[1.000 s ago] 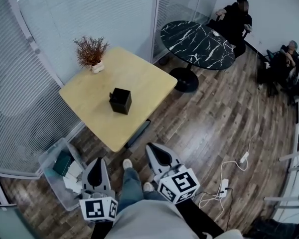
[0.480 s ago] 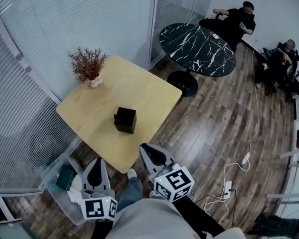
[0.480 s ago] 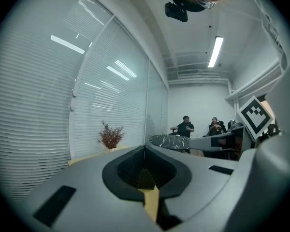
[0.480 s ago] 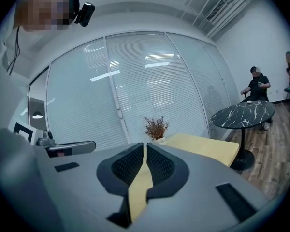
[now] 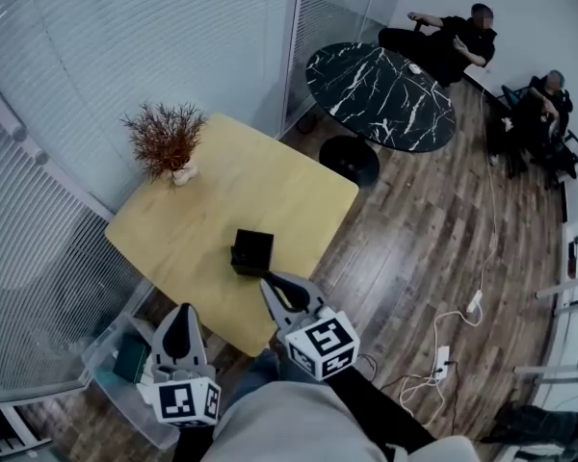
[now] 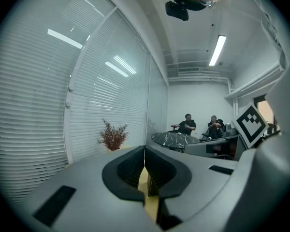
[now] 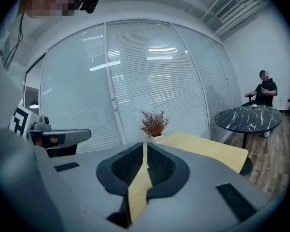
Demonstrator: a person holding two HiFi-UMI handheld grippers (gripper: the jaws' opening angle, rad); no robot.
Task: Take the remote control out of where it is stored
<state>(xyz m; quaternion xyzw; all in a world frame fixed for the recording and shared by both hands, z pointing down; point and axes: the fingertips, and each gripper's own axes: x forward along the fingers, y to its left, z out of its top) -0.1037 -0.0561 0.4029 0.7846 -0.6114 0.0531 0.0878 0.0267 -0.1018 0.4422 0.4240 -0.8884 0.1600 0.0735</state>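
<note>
Head view: the black box (image 5: 252, 252) on the table (image 5: 270, 181) is just ahead of my right gripper (image 5: 270, 283), while my left gripper (image 5: 180, 314) is farther (remote unseen, maybe inside). Left gripper view: jaws closed, empty. Right gripper view: closed, empty.

The head camera looks steeply down on the yellow table (image 5: 222, 191), with the left gripper (image 5: 181, 311) and right gripper (image 5: 270, 281) low in frame. Each gripper's camera sits close behind its jaws, facing level across the room. All three views share the dried plant (image 5: 164, 138) and the round black table (image 5: 380, 83).
</note>
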